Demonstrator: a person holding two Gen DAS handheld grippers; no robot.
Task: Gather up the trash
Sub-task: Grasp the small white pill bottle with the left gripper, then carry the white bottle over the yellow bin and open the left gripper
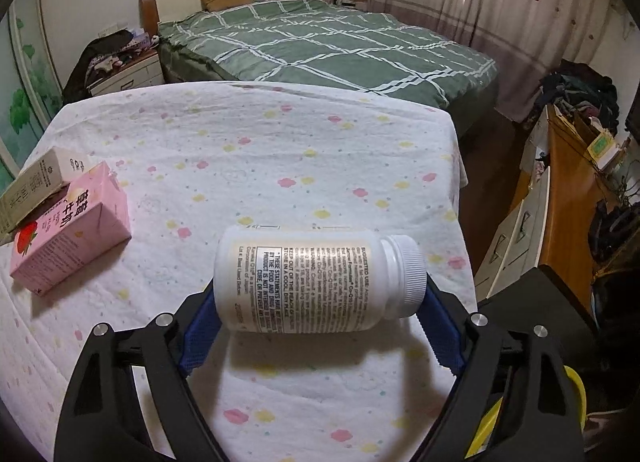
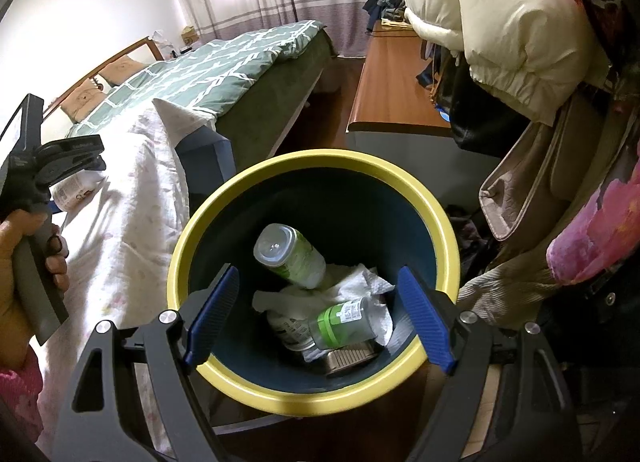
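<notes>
My left gripper is shut on a white pill bottle, held sideways by its two ends a little above the table's flowered cloth. A pink milk carton and a beige box lie at the table's left. My right gripper is open and empty over a yellow-rimmed dark bin. The bin holds two green-and-white bottles, crumpled tissue and a tin. The left gripper with the bottle also shows in the right wrist view.
A bed with a green checked cover stands behind the table. A wooden cabinet with clutter is on the right. Coats and bags hang close beside the bin. The bin's yellow rim shows at the table's right edge.
</notes>
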